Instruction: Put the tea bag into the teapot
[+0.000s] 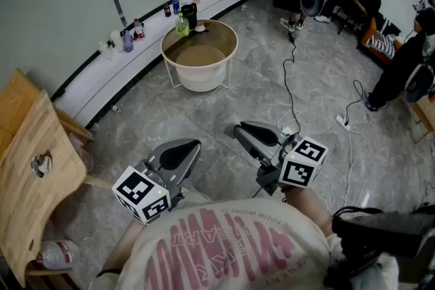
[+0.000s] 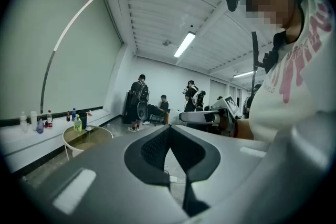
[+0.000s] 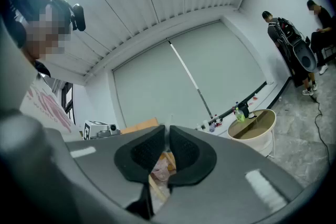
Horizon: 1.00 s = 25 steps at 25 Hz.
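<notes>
I stand on a grey stone floor and hold both grippers close to my chest. My left gripper (image 1: 194,145) (image 2: 169,127) is shut, its black pads meeting at the tips with nothing in them. My right gripper (image 1: 239,129) (image 3: 167,127) has its pads a thin slit apart, also with nothing in them. A wooden table (image 1: 27,146) at the left carries a small glassy object (image 1: 42,164), and I cannot tell what it is. I can make out no tea bag.
A round white side table (image 1: 231,37) stands ahead with a green bottle (image 1: 181,25) and a black cup (image 1: 189,13) on it. Several bottles line the wall ledge (image 1: 102,68). Cables (image 1: 292,98) cross the floor. People (image 1: 370,0) are at the far right.
</notes>
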Available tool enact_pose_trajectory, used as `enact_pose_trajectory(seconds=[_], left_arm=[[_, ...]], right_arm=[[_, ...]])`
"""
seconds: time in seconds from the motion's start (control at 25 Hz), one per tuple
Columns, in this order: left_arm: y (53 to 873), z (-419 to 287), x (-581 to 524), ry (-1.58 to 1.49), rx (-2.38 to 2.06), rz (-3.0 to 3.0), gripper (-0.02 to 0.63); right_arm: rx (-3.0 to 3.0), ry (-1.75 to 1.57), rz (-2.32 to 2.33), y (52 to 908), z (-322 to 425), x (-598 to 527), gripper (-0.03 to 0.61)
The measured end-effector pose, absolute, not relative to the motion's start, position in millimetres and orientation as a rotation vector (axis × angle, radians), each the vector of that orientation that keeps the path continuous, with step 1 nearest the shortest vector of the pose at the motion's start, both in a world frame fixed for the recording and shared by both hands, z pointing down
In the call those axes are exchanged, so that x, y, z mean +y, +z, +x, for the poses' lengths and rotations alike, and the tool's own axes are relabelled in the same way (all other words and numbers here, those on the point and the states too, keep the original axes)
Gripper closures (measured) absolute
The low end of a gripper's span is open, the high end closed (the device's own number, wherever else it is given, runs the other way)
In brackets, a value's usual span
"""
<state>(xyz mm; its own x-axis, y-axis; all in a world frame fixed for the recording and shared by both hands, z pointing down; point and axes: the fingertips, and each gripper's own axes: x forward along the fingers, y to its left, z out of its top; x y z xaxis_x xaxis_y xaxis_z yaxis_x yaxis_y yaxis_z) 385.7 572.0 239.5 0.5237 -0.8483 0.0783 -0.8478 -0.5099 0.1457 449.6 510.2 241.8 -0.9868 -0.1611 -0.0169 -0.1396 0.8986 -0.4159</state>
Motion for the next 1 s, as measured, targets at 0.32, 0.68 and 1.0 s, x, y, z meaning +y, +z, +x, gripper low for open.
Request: enact_pose_trajectory(seconds=[0.32,0.68,1.0], left_arm=[[246.0,381.2,567.2,-0.006,-1.475,2.592,0.598],[234.0,315.0,564.9,-0.015,-1.792,2.441,0.598],[231.0,243.3,512.7,-0.023,-1.869,2.369,0.598]], right_arm=[[3.014,-0.638,-0.248,247.6,449.8,507.4,0.543],[3.014,-0.618,-0.149,246.9,438.6,485.4,0.541],[3.024,-0.642,-0.208,249.4,400.4,427.7,0.541]])
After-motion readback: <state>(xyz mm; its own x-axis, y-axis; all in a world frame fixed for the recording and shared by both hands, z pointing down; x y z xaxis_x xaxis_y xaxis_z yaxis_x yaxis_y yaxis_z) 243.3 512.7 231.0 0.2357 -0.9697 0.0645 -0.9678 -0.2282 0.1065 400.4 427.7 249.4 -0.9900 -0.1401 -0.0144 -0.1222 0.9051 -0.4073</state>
